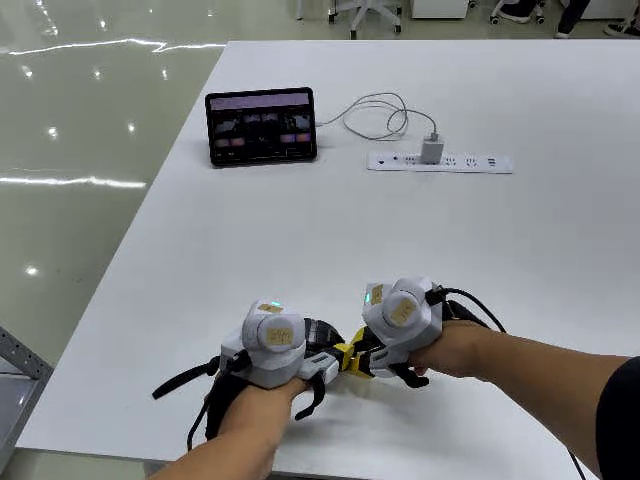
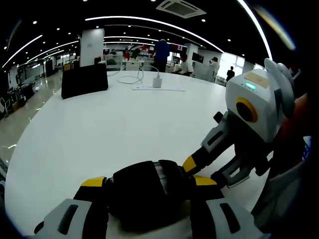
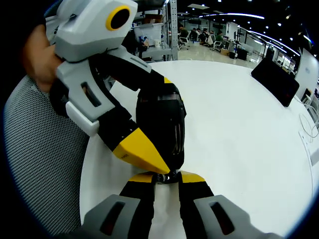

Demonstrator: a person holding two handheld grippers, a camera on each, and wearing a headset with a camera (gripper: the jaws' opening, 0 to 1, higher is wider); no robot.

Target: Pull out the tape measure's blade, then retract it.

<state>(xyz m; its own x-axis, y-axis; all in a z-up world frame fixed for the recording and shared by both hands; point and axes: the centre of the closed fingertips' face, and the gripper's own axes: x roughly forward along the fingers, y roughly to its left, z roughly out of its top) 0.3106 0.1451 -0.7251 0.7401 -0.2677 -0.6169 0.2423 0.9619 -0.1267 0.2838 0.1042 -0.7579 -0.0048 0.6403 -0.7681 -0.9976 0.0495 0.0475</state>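
at the front edge of the bench [image 1: 300,230], left gripper [image 2: 148,183] clenches the tape measure [image 2: 149,196]; right gripper [image 3: 166,179] pinches its blade tip [image 3: 167,175].

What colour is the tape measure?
The tape measure is black. It shows best in the left gripper view.
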